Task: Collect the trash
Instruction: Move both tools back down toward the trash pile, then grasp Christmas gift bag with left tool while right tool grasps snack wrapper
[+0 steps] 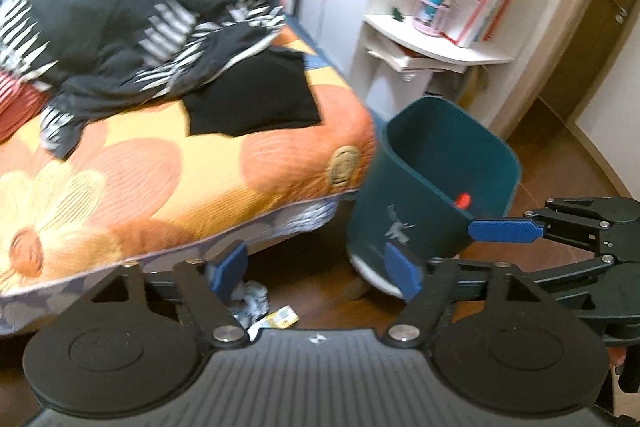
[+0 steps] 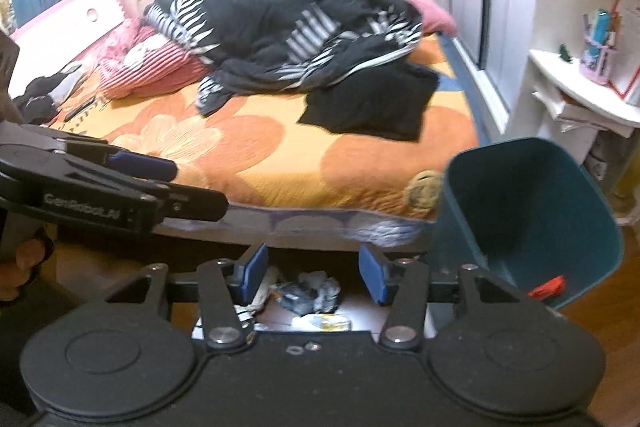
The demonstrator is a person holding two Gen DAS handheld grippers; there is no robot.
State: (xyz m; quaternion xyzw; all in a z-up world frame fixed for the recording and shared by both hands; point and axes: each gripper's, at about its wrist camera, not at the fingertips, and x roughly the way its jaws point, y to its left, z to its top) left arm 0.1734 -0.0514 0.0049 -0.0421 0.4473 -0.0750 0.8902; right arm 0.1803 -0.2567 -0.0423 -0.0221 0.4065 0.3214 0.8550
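We see a bedroom with a bed point(image 2: 280, 155) covered by an orange flower sheet, and on it lies a dark blanket point(image 2: 304, 27) with white leaf pattern and a flat black cloth point(image 2: 372, 103). Beside the foot corner of the bed stands a dark teal trash bin point(image 1: 404, 199), tilted with its mouth toward the cameras, and inside it, low near the front wall, lies a small red piece point(image 2: 548, 287). The left gripper point(image 1: 316, 271) has its blue pads spread wide, and nothing is between them; we see only the floor and the lower part of the bin behind the gap. The right gripper point(image 2: 312, 275) also stands with its jaws apart and holds nothing. The right gripper appears also in the left wrist view, at the right edge, with one blue finger near the rim of the bin. On the wooden floor point(image 1: 328, 291), just under the edge of the bed, rests the trash: a crumpled grey-blue wad point(image 2: 316, 293), a pale crumpled piece to the left of it, and a flat yellow and white wrapper point(image 2: 324, 323) closer to the camera. These pieces lie near each other, beside the bin and outside of it. At the right a white shelf unit point(image 1: 440, 43) carries a pink cup with pens point(image 1: 432, 7) and some books point(image 1: 476, 7).
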